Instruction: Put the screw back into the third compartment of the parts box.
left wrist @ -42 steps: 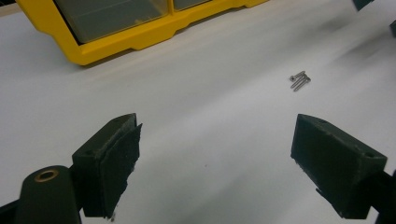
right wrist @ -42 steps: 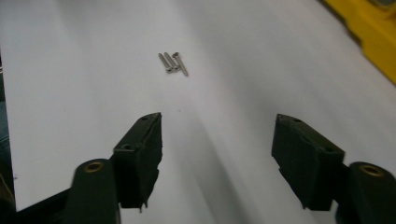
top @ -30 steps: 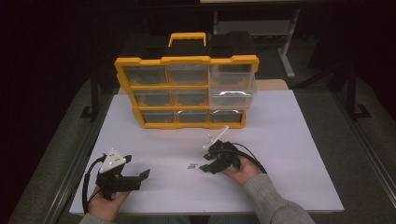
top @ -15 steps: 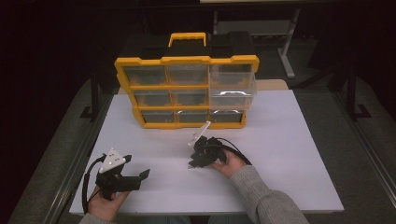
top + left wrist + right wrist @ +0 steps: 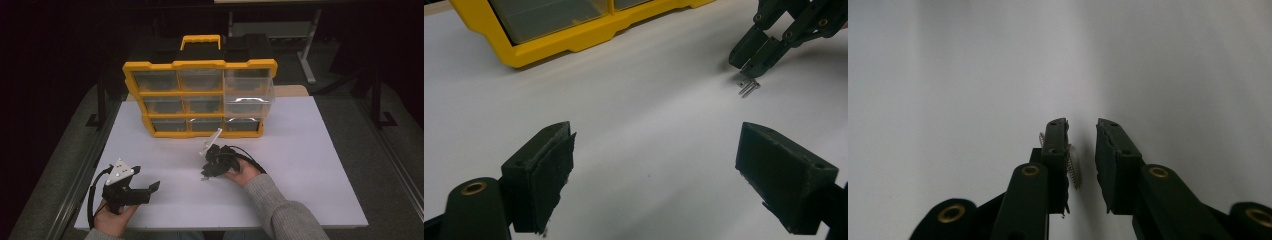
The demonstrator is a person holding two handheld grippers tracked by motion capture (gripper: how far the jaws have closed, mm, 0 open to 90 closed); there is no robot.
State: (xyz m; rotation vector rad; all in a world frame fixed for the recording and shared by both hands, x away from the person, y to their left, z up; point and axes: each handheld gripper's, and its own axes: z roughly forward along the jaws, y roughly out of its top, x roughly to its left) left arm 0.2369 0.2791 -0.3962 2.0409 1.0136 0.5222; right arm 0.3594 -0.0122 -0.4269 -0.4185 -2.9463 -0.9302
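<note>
Two small metal screws [image 5: 749,88] lie on the white table top [image 5: 310,150]. My right gripper [image 5: 205,172] points down over them, held by a hand in a grey sleeve. In the right gripper view its jaws [image 5: 1082,125] stand a narrow gap apart after closing in. One screw [image 5: 1074,167] lies in that gap by the left jaw, and I see no pad pressing on it. The left gripper view shows the right gripper [image 5: 749,62] just above the screws. My left gripper [image 5: 150,189] rests near the front left, its jaws [image 5: 656,150] wide open with nothing between them.
A yellow drawer organizer [image 5: 200,97] with a black back and clear drawers stands at the far middle of the table. Its right middle drawer [image 5: 248,97] is pulled out. The organizer's lower edge [image 5: 574,35] shows in the left gripper view.
The right gripper has moved left to the screws and tipped down over them, and its jaws have narrowed. The left gripper has kept still.
</note>
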